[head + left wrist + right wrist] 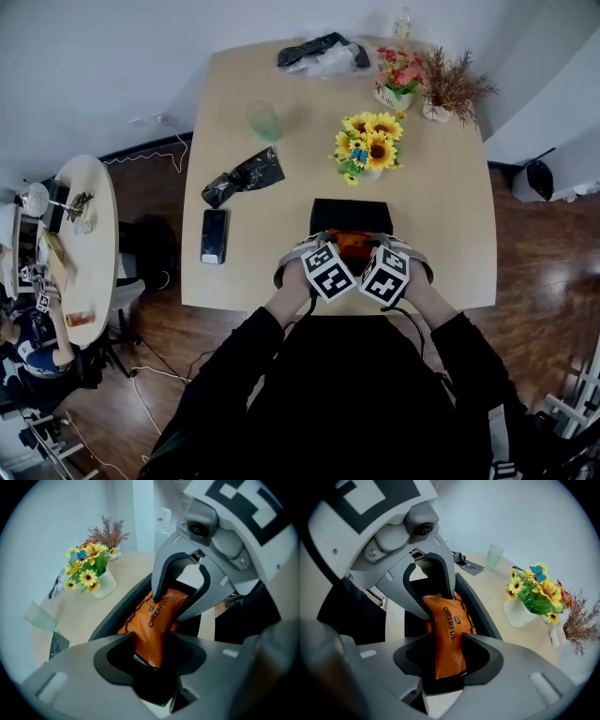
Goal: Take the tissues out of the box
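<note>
An orange tissue pack (352, 242) sticks up out of a black box (350, 216) at the table's near edge. Both grippers point steeply down at it, side by side. In the left gripper view my left gripper (150, 644) is shut on the near end of the orange pack (157, 620), while the right gripper (171, 606) clasps it from the other side. The right gripper view mirrors this: my right gripper (445, 660) pinches the pack (447, 630), and the left gripper (436, 599) holds its far end. The box's inside is mostly hidden.
On the table (450, 234) stand a sunflower vase (368, 142), a pink flower pot (398, 80), a dried plant (448, 89) and a green cup (264, 120). A black bag (244, 175) and a phone (214, 236) lie left of the box. A round side table (89, 244) is at the left.
</note>
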Demonstrator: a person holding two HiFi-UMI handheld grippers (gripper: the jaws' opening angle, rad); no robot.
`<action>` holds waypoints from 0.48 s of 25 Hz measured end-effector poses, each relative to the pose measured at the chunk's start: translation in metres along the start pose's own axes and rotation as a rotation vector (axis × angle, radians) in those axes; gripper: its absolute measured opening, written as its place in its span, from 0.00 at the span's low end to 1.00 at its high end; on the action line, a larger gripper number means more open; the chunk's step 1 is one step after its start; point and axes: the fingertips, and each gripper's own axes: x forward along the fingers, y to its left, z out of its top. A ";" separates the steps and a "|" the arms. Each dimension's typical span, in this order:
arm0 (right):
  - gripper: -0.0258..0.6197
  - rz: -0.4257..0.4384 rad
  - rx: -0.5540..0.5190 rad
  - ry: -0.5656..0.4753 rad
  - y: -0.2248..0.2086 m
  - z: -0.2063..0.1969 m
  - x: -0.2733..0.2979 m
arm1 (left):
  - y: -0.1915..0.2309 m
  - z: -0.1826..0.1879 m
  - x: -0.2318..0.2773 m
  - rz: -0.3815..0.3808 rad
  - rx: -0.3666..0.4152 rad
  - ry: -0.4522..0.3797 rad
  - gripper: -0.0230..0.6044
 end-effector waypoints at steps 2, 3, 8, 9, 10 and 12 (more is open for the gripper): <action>0.28 -0.010 0.012 -0.015 -0.001 0.001 -0.003 | 0.001 0.002 -0.005 -0.031 -0.027 -0.038 0.29; 0.27 -0.016 0.017 -0.021 0.000 0.001 -0.004 | 0.001 0.003 -0.007 -0.041 -0.032 -0.053 0.28; 0.24 -0.054 0.016 -0.064 0.003 0.005 -0.026 | -0.004 0.005 -0.026 -0.012 -0.039 -0.129 0.25; 0.24 -0.062 0.015 -0.077 0.002 0.008 -0.033 | -0.005 0.008 -0.034 -0.001 -0.037 -0.150 0.25; 0.24 -0.070 0.012 -0.087 0.002 0.011 -0.041 | -0.005 0.011 -0.042 0.007 -0.035 -0.169 0.25; 0.23 -0.086 0.003 -0.109 0.001 0.018 -0.057 | -0.004 0.017 -0.058 0.019 -0.036 -0.205 0.25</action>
